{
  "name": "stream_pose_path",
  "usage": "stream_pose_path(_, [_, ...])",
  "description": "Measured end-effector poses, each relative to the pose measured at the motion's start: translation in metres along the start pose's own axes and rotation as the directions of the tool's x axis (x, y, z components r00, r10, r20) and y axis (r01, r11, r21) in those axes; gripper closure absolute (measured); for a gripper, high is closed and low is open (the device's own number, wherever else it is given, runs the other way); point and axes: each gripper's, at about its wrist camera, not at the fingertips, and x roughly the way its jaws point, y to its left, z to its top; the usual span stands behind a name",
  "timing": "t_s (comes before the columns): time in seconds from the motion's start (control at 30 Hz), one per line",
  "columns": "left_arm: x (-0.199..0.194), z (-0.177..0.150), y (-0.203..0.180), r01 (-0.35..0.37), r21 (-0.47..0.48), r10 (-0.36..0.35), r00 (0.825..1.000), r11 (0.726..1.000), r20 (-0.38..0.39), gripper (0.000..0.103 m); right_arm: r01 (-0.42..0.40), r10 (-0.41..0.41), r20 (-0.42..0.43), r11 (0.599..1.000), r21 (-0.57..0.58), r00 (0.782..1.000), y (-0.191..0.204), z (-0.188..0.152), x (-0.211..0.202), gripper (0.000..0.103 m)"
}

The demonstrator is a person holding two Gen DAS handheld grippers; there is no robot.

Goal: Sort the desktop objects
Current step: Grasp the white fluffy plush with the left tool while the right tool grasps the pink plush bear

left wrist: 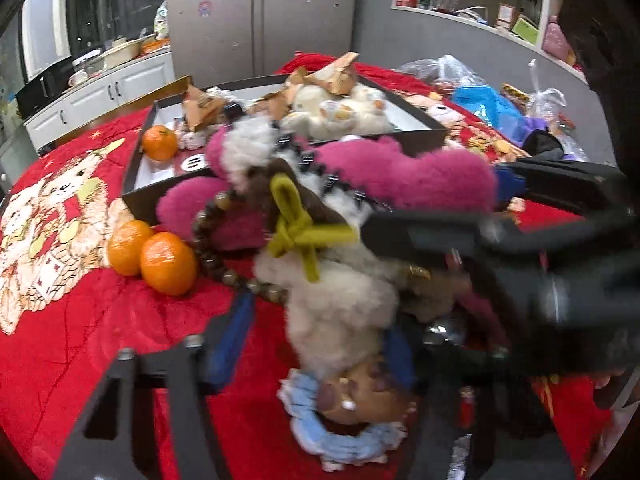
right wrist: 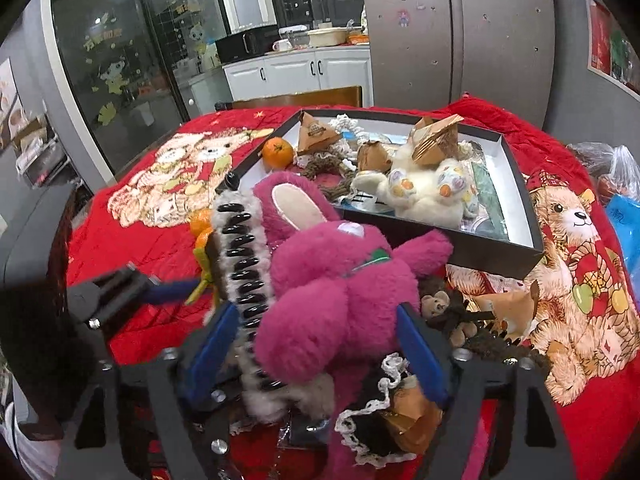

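Observation:
A magenta plush bear [right wrist: 336,292] lies on the red blanket in front of the black box [right wrist: 496,256]. My right gripper [right wrist: 316,344] has its blue pads on both sides of the bear's body and is shut on it. In the left wrist view the bear [left wrist: 404,176] lies across a beige fluffy toy [left wrist: 340,308] with an olive ribbon [left wrist: 296,232]. My left gripper [left wrist: 316,340] straddles that beige toy; its left blue pad [left wrist: 228,340] stands apart from the toy. The right gripper's black frame [left wrist: 520,240] crosses that view.
The box holds a white plush [right wrist: 428,192], paper pyramids [right wrist: 316,132] and a tangerine [right wrist: 277,152]. Two tangerines [left wrist: 152,256] and a bead bracelet [left wrist: 224,272] lie on the blanket. A small brown bear [right wrist: 436,304] and plastic bags [left wrist: 500,96] lie to the right.

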Motion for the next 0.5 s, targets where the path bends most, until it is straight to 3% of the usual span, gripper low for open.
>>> stream_pose_path(0.07, [-0.003,-0.001,-0.007,0.013,0.02,-0.013,1.0,1.0,0.005,0.069,-0.023,0.022,0.016,0.999,0.03,1.0,-0.004,0.0,-0.005,0.056])
stream_pose_path(0.13, [-0.006,-0.001,-0.015,-0.016,0.039,0.016,1.0,0.999,0.014,0.07,-0.071,0.069,0.041,0.996,0.059,0.997,-0.008,0.001,-0.013,0.087])
stream_pose_path(0.23, [-0.009,-0.002,-0.022,-0.045,0.066,0.044,0.999,0.997,0.026,0.071,0.001,-0.003,0.042,0.999,0.04,0.999,-0.004,0.004,-0.017,0.088])
stream_pose_path(0.5, [-0.022,-0.004,-0.021,-0.06,0.055,0.057,0.997,0.997,0.053,0.072,0.029,-0.032,0.073,0.999,0.046,0.997,0.001,0.004,-0.027,0.089])
